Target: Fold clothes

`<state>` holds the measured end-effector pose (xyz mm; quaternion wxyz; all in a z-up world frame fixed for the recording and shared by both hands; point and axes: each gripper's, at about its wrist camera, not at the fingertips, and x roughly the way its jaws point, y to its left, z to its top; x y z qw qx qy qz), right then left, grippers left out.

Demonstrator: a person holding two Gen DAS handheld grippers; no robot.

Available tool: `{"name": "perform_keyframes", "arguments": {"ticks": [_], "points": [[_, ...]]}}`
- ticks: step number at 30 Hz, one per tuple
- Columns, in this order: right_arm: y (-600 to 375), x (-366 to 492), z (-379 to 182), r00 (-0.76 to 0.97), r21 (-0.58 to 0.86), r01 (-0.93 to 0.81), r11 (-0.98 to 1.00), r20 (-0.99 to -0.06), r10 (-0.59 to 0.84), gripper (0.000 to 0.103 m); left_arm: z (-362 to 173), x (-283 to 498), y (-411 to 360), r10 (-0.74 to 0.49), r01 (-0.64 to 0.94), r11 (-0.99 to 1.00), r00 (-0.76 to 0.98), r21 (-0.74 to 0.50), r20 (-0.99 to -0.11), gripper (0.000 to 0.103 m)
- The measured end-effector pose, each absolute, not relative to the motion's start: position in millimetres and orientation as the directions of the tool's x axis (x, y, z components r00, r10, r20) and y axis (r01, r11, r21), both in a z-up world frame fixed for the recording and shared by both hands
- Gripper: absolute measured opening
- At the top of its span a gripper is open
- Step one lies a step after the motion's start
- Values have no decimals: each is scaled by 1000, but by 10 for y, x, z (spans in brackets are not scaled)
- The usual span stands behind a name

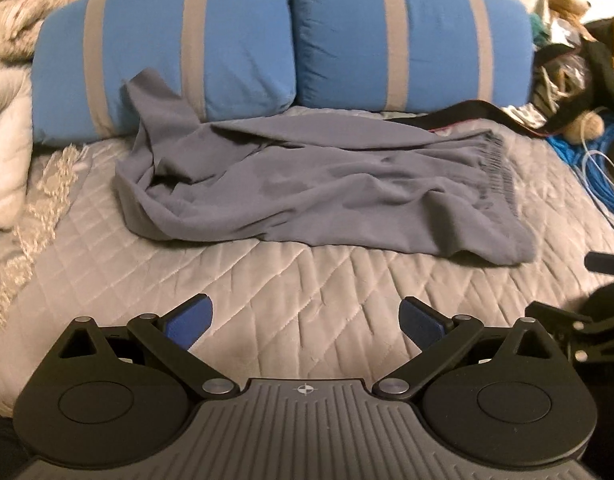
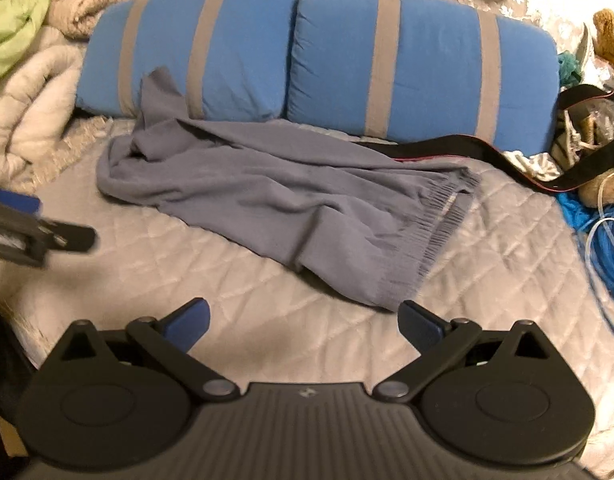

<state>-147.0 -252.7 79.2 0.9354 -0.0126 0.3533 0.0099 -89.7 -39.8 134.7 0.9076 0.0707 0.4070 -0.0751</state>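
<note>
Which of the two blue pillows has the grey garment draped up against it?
The left blue pillow with grey stripes: a corner of the crumpled grey garment climbs its front; the right pillow is uncovered.

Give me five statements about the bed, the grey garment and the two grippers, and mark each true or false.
1. The grey garment lies crumpled on the quilted bedspread. True.
2. The left gripper is clamped on the garment. False: it is open and holds nothing.
3. Two blue pillows with grey stripes sit behind the garment. True.
4. The right gripper is shut. False: its jaws stand wide apart, short of the cloth.
5. The garment is neatly folded. False: it is rumpled, one end lying up against a pillow.
</note>
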Motion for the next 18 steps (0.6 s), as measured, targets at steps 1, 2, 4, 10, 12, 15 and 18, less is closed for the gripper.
{"name": "perform_keyframes", "arguments": {"ticks": [1, 2, 4, 10, 12, 15, 18], "points": [[-2551, -1508, 800, 748, -35, -33, 999, -664, 2, 103, 1392, -919, -391, -80, 202, 977, 659, 73, -748, 102], [-2572, -1555, 800, 746, -49, -35, 998, -666, -7, 103, 1430, -941, -380, -82, 207, 975, 661, 77, -746, 102], [-2623, -1625, 829, 742, -74, -27, 997, -669, -30, 103, 1514, -996, -338, -95, 218, 973, 665, 71, -741, 101], [-2703, -1795, 958, 742, -51, -8, 999, -669, -28, 103, 1715, -1149, -270, -129, 232, 972, 677, 44, -724, 101], [-2691, -1813, 982, 750, -46, -26, 999, -661, -11, 103, 1765, -1199, -287, -146, 242, 970, 687, 35, -712, 101], [-2689, -1763, 967, 769, -45, -17, 999, -640, -16, 103, 1794, -1252, -298, -189, 255, 967, 700, -7, -689, 101], [-2779, -1668, 916, 787, 4, 25, 1000, -617, -17, 103, 1774, -1256, -345, -243, 292, 955, 700, -41, -672, 101]]}}
